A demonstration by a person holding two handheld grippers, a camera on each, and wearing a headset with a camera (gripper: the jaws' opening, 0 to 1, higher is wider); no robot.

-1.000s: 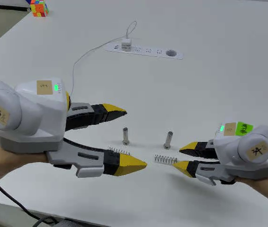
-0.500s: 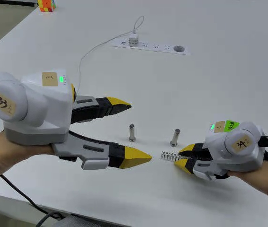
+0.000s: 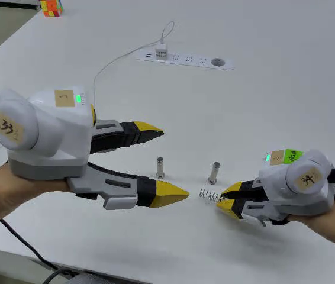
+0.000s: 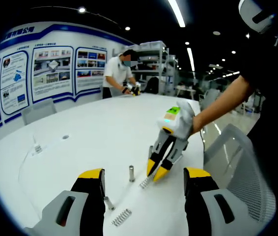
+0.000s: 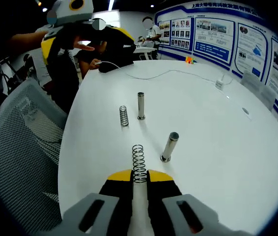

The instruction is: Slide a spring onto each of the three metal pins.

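Steel spring [image 3: 211,195] sticks straight out of clamped R tongs [image 3: 222,197], axis along them; L tongs [image 3: 175,163] wide, empty.

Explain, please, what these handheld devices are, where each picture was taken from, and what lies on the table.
A person holds a two-jaw gripper in each hand. The head view comes from a headset camera looking down at the white table; each round gripper view comes from a camera riding on that gripper. The left gripper is open and holds nothing. The right gripper is shut on one end of a small spring. Two metal pins stand upright: the left pin and the right pin. A second spring lies beside the left pin. Farther back sit a power strip and a puzzle cube.
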